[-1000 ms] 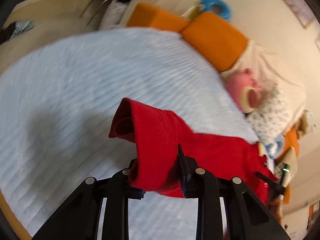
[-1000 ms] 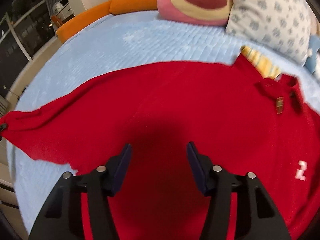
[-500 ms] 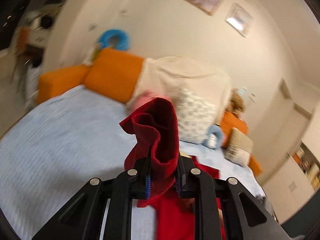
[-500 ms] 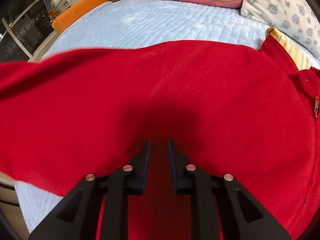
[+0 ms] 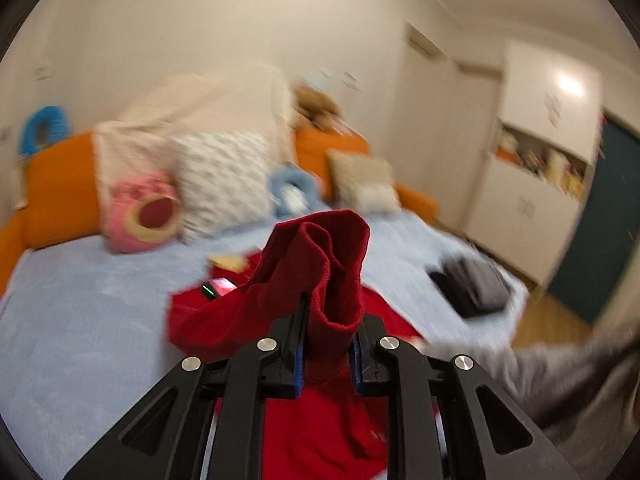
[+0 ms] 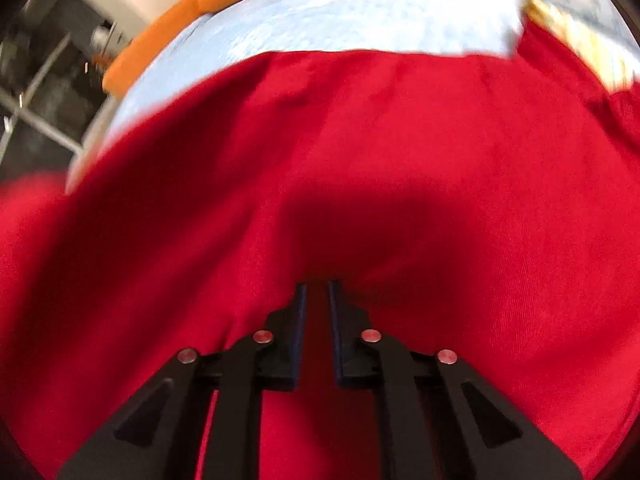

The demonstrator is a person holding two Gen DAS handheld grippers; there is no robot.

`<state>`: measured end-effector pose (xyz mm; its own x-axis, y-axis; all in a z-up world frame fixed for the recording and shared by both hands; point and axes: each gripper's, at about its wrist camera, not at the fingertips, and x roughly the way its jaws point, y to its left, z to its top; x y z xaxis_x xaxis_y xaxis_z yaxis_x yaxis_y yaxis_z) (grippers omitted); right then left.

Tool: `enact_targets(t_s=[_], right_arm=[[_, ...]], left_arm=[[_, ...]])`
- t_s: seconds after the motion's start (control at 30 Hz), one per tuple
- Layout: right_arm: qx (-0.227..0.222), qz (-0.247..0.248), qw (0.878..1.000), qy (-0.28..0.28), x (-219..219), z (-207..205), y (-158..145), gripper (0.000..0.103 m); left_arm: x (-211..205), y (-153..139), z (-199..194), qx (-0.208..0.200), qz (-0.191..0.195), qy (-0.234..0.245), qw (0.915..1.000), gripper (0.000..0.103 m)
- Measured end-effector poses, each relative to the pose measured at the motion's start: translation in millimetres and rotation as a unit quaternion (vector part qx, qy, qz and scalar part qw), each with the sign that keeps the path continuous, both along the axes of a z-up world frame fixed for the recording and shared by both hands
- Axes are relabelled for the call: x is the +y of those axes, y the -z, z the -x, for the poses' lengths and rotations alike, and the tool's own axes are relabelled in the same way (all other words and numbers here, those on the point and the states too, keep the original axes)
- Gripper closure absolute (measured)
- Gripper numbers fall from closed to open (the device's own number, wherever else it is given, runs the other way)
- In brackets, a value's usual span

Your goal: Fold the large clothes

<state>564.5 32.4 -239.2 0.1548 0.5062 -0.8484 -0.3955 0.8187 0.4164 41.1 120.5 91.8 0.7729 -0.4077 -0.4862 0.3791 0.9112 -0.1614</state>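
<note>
A large red garment [image 6: 360, 140] lies spread over the light blue bed cover [image 6: 340, 20]. My right gripper [image 6: 317, 286] points down into its middle. Its jaws are closing, and a narrow fold of the red cloth is pinched between the pads. In the left wrist view my left gripper [image 5: 330, 320] is raised above the bed and shut on the garment's bunched red sleeve end [image 5: 320, 248], which stands up out of the jaws. The rest of the garment [image 5: 316, 432] hangs and trails below it.
Along the orange headboard [image 5: 60, 188] sit a pink plush [image 5: 142, 216], a patterned pillow [image 5: 224, 184] and a beige cushion [image 5: 364, 180]. Dark folded clothes [image 5: 472, 288] lie near the bed's right edge. A person's grey sleeve [image 5: 560, 368] is at the lower right. White cupboards [image 5: 540, 152] stand beyond.
My left gripper has lifted and swung the red sleeve up, rolling toward the headboard side. My right gripper has sunk onto the garment and its jaws have closed from wide apart to a pinch.
</note>
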Motion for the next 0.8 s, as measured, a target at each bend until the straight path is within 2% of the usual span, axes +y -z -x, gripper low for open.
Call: enact_targets(t_s=[0.1, 0.23, 0.27, 0.37, 0.43, 0.5, 0.57, 0.63, 0.7, 0.77, 0.8], right_arm=[[0.011, -0.009, 1.000, 0.001, -3.5, -2.2, 1.8, 0.097], [0.033, -0.028, 0.999, -0.002, -10.7, -9.0, 2.4, 0.097], [0.035, -0.027, 0.999, -0.005, -10.0, -9.6, 0.5, 0.097], [0.026, -0.009, 0.999, -0.023, -5.1, -8.1, -3.1, 0.097], [0.017, 0.009, 0.999, -0.038, 0.8, -7.3, -5.5, 0.097], [0.008, 0.025, 0.998, -0.053, 3.7, -5.2, -9.3, 0.097], [0.002, 0.033, 0.998, -0.062, 4.3, -4.4, -11.7, 0.097], [-0.001, 0.033, 0.997, -0.068, 2.8, -2.7, -14.5, 0.095], [-0.008, 0.031, 0.998, -0.058, -4.1, -2.3, -19.9, 0.092], [-0.024, 0.029, 0.999, -0.039, -15.1, -4.7, -31.7, 0.090], [-0.035, 0.025, 0.999, -0.027, -22.7, -4.8, -41.6, 0.080]], left_arm=[[-43.9, 34.0, -4.0, 0.019, -0.019, 0.056, 0.9981, 0.082], [-81.8, 88.2, -12.8, 0.049, -0.023, 0.100, 0.9935, 0.082], [-84.5, 101.2, -20.3, 0.058, -0.018, 0.105, 0.9926, 0.082], [-94.5, 155.0, -40.8, 0.103, 0.037, 0.120, 0.9867, 0.081], [-105.7, 188.0, -47.9, 0.117, 0.043, 0.118, 0.9852, 0.081], [-129.1, 218.7, -51.1, 0.125, 0.010, 0.109, 0.9861, 0.081], [-144.5, 242.1, -50.8, 0.144, 0.002, 0.114, 0.9830, 0.081], [-164.0, 264.1, -48.9, 0.154, -0.021, 0.122, 0.9803, 0.081], [-190.7, 284.8, -41.9, 0.146, -0.086, 0.134, 0.9765, 0.080], [-206.6, 301.5, -35.3, 0.149, -0.111, 0.148, 0.9714, 0.060], [-211.1, 307.3, -33.1, 0.146, -0.112, 0.151, 0.9713, 0.054]])
